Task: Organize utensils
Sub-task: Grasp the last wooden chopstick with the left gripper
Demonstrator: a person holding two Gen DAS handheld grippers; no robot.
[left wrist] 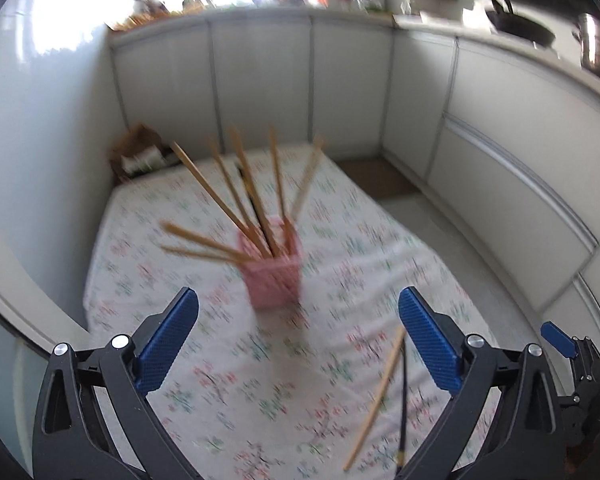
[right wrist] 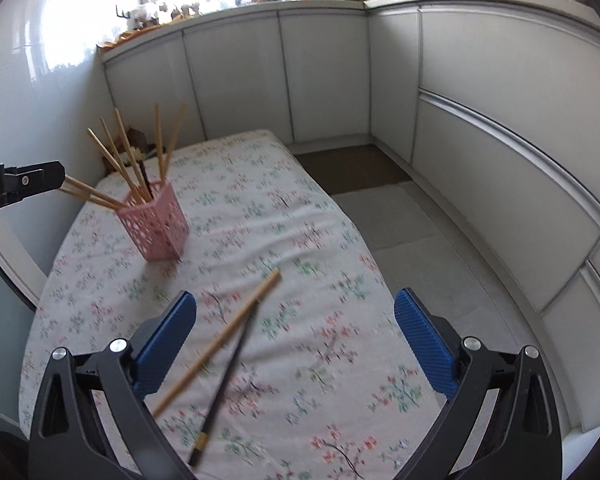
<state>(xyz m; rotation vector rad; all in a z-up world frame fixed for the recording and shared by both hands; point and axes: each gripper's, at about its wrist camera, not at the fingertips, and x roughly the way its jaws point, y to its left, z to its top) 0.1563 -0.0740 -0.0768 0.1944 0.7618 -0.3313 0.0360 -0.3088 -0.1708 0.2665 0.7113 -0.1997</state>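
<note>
Two loose chopsticks crossed on the floral cloth (right wrist: 300, 216): bamboo chopstick (right wrist: 220, 340) and black chopstick (right wrist: 228, 376), near the pink holder (right wrist: 156, 224). Light, stiff, slippery, likely to roll; best pinched mid-length. Right gripper (right wrist: 296, 344) and left gripper (left wrist: 300, 340) both spread wide, holding nothing.

floral cloth (right wrist: 284, 216) drapes the tabletop, lightly wrinkled | pale cabinet doors (right wrist: 324, 76) wrap the back and right | dark pan (left wrist: 520, 28) up on the counter, steel pot (left wrist: 596, 46) just beside it | cluttered windowsill (right wrist: 188, 8) backlit | brown mat (right wrist: 348, 172) on the floor
</note>
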